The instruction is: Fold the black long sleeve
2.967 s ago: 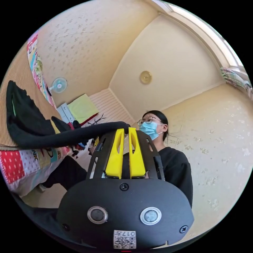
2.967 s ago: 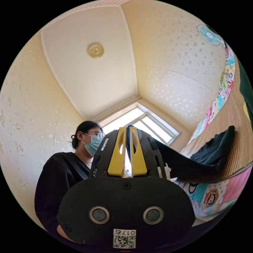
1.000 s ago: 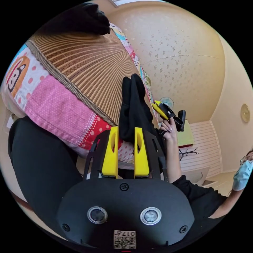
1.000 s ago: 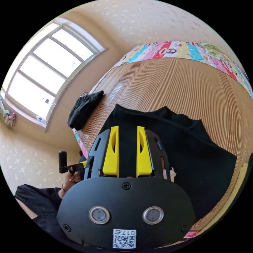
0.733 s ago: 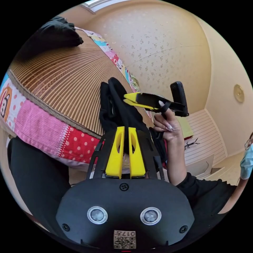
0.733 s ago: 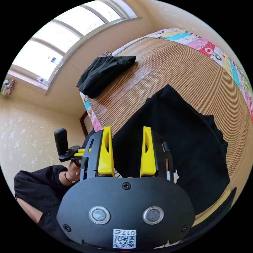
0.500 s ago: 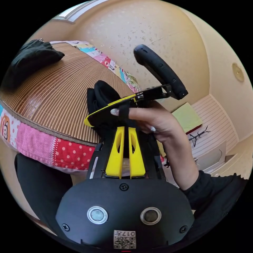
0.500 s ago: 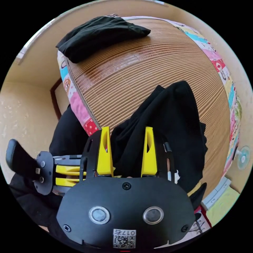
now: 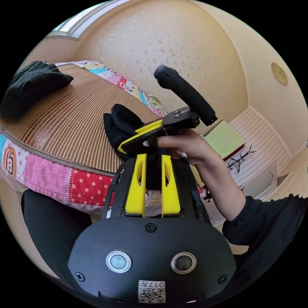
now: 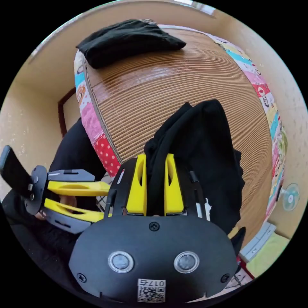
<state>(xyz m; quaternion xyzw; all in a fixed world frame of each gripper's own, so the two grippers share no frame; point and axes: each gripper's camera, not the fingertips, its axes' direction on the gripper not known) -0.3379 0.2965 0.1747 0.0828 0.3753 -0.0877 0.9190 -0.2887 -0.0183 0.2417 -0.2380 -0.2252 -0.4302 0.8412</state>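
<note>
The black long sleeve (image 9: 120, 123) lies bunched near the bed's edge on the bamboo mat (image 9: 70, 112). In the right gripper view the same garment (image 10: 205, 144) runs as a thick ridge down into my right gripper (image 10: 155, 157), which is shut on it. My left gripper (image 9: 153, 157) has its jaws a little apart, with black cloth lying loosely in the gap. The right gripper (image 9: 123, 147) crosses just above it, held in a hand (image 9: 189, 147). In the right gripper view the left gripper (image 10: 101, 201) shows at the left with spread jaws.
A second, folded black garment (image 10: 128, 38) rests at the mat's far corner, also seen as a dark pile (image 9: 30, 81). A patchwork quilt (image 9: 48, 173) hangs over the bed's edge. The person's dark-clothed legs (image 9: 51, 224) stand against the bed. A fan (image 10: 290, 197) is beyond it.
Both views swung from the ceiling down to the bed. The right gripper opened, then closed on the bunched garment. The left gripper's jaws, tight half a second ago, have spread.
</note>
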